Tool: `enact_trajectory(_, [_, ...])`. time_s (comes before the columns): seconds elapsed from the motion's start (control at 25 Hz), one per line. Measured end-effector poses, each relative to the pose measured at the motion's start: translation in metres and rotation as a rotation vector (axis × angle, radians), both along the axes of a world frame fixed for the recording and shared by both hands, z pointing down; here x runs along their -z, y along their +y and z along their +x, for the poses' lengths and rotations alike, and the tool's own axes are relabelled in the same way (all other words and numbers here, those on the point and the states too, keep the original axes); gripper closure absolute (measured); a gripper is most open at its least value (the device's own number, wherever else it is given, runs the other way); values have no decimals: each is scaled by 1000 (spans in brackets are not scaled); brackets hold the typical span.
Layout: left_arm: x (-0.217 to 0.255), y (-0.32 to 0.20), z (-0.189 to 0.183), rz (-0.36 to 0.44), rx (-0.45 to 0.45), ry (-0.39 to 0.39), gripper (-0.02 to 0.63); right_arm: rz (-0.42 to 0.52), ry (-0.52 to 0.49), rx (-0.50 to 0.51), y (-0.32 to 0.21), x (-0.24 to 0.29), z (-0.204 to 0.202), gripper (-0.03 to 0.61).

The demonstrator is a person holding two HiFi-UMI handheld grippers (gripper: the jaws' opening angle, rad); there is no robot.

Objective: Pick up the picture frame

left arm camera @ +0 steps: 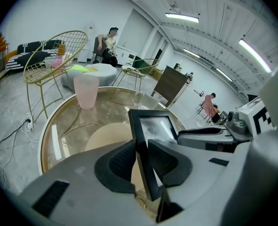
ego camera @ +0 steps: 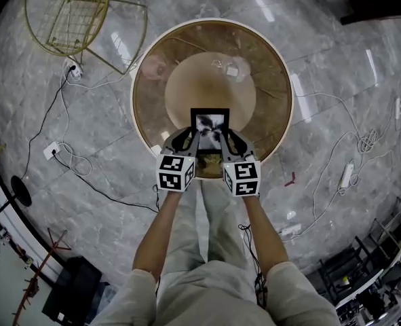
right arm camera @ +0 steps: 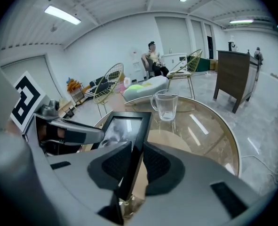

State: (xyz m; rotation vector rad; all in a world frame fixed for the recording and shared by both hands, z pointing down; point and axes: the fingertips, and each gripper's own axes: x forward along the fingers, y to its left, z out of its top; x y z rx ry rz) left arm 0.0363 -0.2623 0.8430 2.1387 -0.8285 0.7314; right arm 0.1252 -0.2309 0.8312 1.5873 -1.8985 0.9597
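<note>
Round glass table [ego camera: 148, 107] below: picture frame [ego camera: 209, 123] upright over its near half, held between both grippers, left gripper [left arm camera: 139, 149] clamped on its left edge, right gripper [right arm camera: 137, 155] clamped on its right edge

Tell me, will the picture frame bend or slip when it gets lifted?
Probably stiff: the picture frame shows straight edges with the left gripper and right gripper clamped on opposite sides. Its glossy front might be slippery and breakable. It looks thin, so likely light.
</note>
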Motion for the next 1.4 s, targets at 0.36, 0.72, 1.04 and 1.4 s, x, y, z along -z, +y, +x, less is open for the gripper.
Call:
enact_trajectory(0.36, [59, -17, 2, 75, 30, 25, 532, 89, 26, 17, -18, 60, 2, 500])
enact_trajectory(0.72, [118, -21, 0, 140, 62, 49, 534, 160, 44, 19, -21, 119, 2, 502])
enact_trajectory(1.04, [172, -24, 0, 203, 71, 69, 535, 226, 57, 5, -23, 172, 1, 502])
enact_trajectory(1.4, [225, -35, 4, 274, 78, 88, 536, 299, 75, 12, -34, 224, 6, 502])
